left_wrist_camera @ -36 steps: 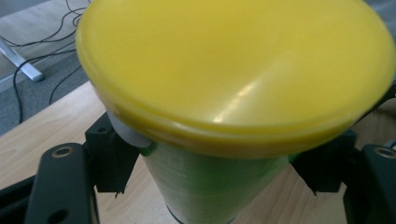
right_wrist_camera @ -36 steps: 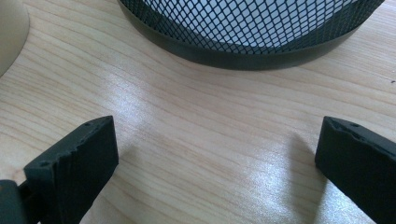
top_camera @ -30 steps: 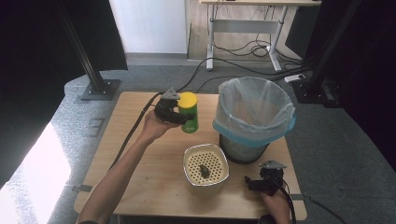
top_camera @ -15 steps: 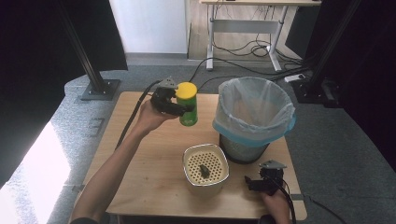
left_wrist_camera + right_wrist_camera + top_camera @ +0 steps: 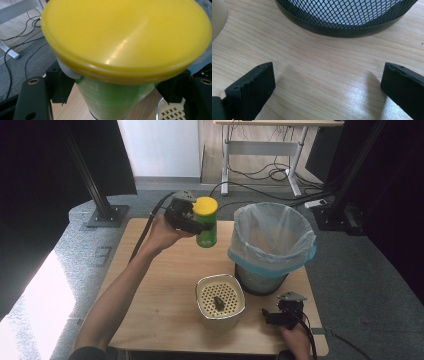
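1. Above the far left part of the wooden counter [image 5: 150, 300], the left gripper [image 5: 192, 222] holds a green can [image 5: 206, 232] with a yellow lid [image 5: 205, 206], lifted clear of the surface.
2. Its jaws are clamped on the can's green body just under the lid, 1 on each side, as the left gripper view shows around the can [image 5: 112, 97] and its lid [image 5: 125, 37].
3. The can hangs close to upright, only slightly tilted, just left of the bin's rim.
4. A black mesh bin [image 5: 260, 280] lined with a pale plastic bag [image 5: 272, 237] stands on the right half of the counter.
5. A cream, square-ish container [image 5: 220, 312] with a perforated insert sits in front of the bin, just beside its base, with a small dark lump [image 5: 218, 302] lying on the insert.
6. At the near right corner the right gripper [image 5: 272, 317] rests low at the counter, held by a hand [image 5: 295, 342].
7. Its 2 jaws stand wide apart with nothing between them; in the right gripper view the gripper [image 5: 328, 80] faces bare wood [image 5: 324, 65] and the bin's mesh base [image 5: 342, 17].
8. A black cable [image 5: 145, 227] trails from the left gripper down over the counter's far left edge.
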`<action>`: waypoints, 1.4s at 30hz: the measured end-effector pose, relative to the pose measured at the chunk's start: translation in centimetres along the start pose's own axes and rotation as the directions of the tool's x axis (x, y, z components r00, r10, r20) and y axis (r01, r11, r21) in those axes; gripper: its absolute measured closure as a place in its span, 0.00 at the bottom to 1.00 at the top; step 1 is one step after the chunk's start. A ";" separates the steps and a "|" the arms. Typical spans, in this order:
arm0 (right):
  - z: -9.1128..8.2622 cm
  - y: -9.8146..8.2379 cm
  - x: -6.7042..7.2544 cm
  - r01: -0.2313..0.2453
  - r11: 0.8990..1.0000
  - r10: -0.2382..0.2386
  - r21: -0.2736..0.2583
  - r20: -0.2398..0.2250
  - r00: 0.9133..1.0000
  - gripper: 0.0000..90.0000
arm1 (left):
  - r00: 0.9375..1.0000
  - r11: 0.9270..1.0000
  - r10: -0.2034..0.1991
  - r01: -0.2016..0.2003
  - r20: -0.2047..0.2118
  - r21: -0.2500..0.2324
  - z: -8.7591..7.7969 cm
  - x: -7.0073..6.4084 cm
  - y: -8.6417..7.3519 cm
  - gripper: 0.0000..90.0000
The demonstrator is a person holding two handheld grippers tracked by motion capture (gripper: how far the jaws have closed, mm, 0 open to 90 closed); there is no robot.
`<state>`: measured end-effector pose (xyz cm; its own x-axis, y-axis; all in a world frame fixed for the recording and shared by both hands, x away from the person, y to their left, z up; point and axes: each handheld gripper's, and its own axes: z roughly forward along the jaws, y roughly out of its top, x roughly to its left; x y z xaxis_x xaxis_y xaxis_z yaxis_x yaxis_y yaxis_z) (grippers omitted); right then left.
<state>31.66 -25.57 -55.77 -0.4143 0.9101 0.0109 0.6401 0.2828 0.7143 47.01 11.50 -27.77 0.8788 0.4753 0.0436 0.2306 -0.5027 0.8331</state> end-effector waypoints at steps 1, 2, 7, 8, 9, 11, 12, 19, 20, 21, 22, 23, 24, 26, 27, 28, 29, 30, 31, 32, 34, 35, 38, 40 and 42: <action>0.0 0.0 0.0 -0.001 1.000 0.001 -0.002 0.001 1.000 0.00 | 1.000 1.000 0.002 -0.002 0.001 -0.002 -0.1 0.0 0.3 0.27; 0.0 0.0 0.0 0.001 1.000 -0.001 0.000 -0.001 1.000 0.00 | 1.000 1.000 0.003 -0.003 0.005 -0.001 -0.2 -0.1 0.6 0.27; 0.0 0.0 0.0 0.000 1.000 0.000 0.000 0.000 1.000 0.00 | 1.000 1.000 0.014 -0.014 0.015 0.006 -0.7 -0.2 1.9 0.27; 0.0 0.0 0.0 -0.001 1.000 0.001 0.001 -0.001 1.000 0.00 | 1.000 1.000 0.015 -0.015 0.016 0.006 -0.8 -0.2 2.2 0.27; 0.0 0.0 0.0 0.000 1.000 0.000 0.000 0.000 1.000 0.00 | 1.000 1.000 0.016 -0.016 0.015 0.004 -0.9 -0.3 2.5 0.27; 0.0 0.0 0.0 0.000 1.000 0.000 0.000 0.000 1.000 0.00 | 1.000 1.000 0.003 -0.003 0.027 -0.005 -1.2 -0.2 3.0 0.27; 0.0 0.0 0.0 -0.001 1.000 0.001 0.000 -0.001 1.000 0.00 | 1.000 1.000 0.000 0.000 0.031 -0.007 -1.2 -0.2 3.2 0.27; 0.0 0.0 0.0 -0.001 1.000 0.001 0.001 -0.001 1.000 0.00 | 0.999 1.000 0.012 -0.011 0.032 -0.022 -1.7 -0.5 4.8 0.27; 0.0 0.0 0.0 -0.001 1.000 0.001 0.001 -0.001 1.000 0.00 | 0.999 1.000 0.018 -0.017 0.030 -0.023 -1.7 -0.6 5.1 0.27; 0.0 0.0 0.0 -0.001 1.000 0.001 0.001 -0.001 1.000 0.00 | 0.999 0.999 0.021 -0.020 0.036 -0.026 -1.8 -0.7 5.6 0.27; 0.0 0.0 0.0 -0.003 1.000 0.003 0.002 -0.001 1.000 0.00 | 0.999 0.999 0.025 -0.024 0.037 -0.025 -1.8 -0.8 5.9 0.27; 0.0 0.0 0.0 -0.003 1.000 0.003 0.001 -0.001 1.000 0.00 | 0.999 0.999 0.033 -0.032 0.035 -0.024 -1.8 -1.0 6.2 0.27; 0.0 0.0 0.0 -0.004 1.000 0.004 -0.001 0.000 1.000 0.00 | 0.999 0.999 0.035 -0.034 0.035 -0.032 -1.8 -1.1 6.4 0.27; 0.0 0.0 0.0 -0.004 1.000 0.004 -0.001 0.000 1.000 0.00 | 0.998 0.999 0.027 -0.026 0.050 -0.037 -1.9 -1.2 6.8 0.27; 0.0 0.0 0.0 -0.004 1.000 0.004 -0.001 0.000 1.000 0.00 | 0.998 0.999 0.028 -0.026 0.051 -0.037 -1.8 -1.2 7.1 0.27; 0.0 0.0 0.0 -0.004 1.000 0.004 -0.001 0.000 1.000 0.00 | 0.998 0.999 0.031 -0.030 0.048 -0.037 -1.8 -1.3 7.3 0.27; 0.0 0.0 0.0 -0.004 1.000 0.004 -0.001 0.000 1.000 0.00 | 0.998 0.999 0.031 -0.030 0.048 -0.037 -1.8 -1.3 7.3 0.27; 0.0 0.0 0.0 -0.004 1.000 0.004 -0.001 0.000 1.000 0.00 | 0.998 0.999 0.033 -0.031 0.051 -0.045 -1.7 -1.4 7.7 0.27; 0.0 0.0 0.0 -0.005 1.000 0.005 -0.002 0.000 1.000 0.00 | 0.998 0.998 0.026 -0.023 0.065 -0.051 -1.6 -1.5 8.0 0.27; 0.0 0.0 0.0 -0.004 1.000 0.004 -0.001 0.000 1.000 0.00 | 0.997 0.998 0.024 -0.020 0.071 -0.054 -1.5 -1.5 8.2 0.27; 0.0 0.0 0.0 -0.004 1.000 0.004 -0.001 0.000 1.000 0.00 | 0.997 0.998 0.029 -0.025 0.072 -0.054 -1.2 -1.8 8.6 0.27; 0.0 0.0 0.0 -0.004 1.000 0.004 -0.001 0.000 1.000 0.00 | 0.997 0.998 0.029 -0.025 0.072 -0.054 -1.2 -1.8 8.6 0.27; 0.0 0.0 0.0 -0.003 1.000 0.003 -0.001 0.000 1.000 0.00 | 0.995 0.997 0.033 -0.027 0.093 -0.066 -0.5 -2.3 9.5 0.27; 0.0 0.0 0.0 -0.002 1.000 0.002 -0.001 0.000 1.000 0.00 | 0.994 0.997 0.045 -0.039 0.097 -0.063 -0.1 -2.7 10.0 0.27; 0.0 0.0 0.0 -0.002 1.000 0.002 -0.001 0.000 1.000 0.00 | 0.993 0.997 0.053 -0.047 0.104 -0.060 0.3 -3.1 10.4 0.27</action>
<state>31.66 -25.55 -55.77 -0.4129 0.9107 0.0127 0.6403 0.2803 0.7152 46.83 4.56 -19.44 0.9284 0.3704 0.0299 0.1636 -0.4798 0.8620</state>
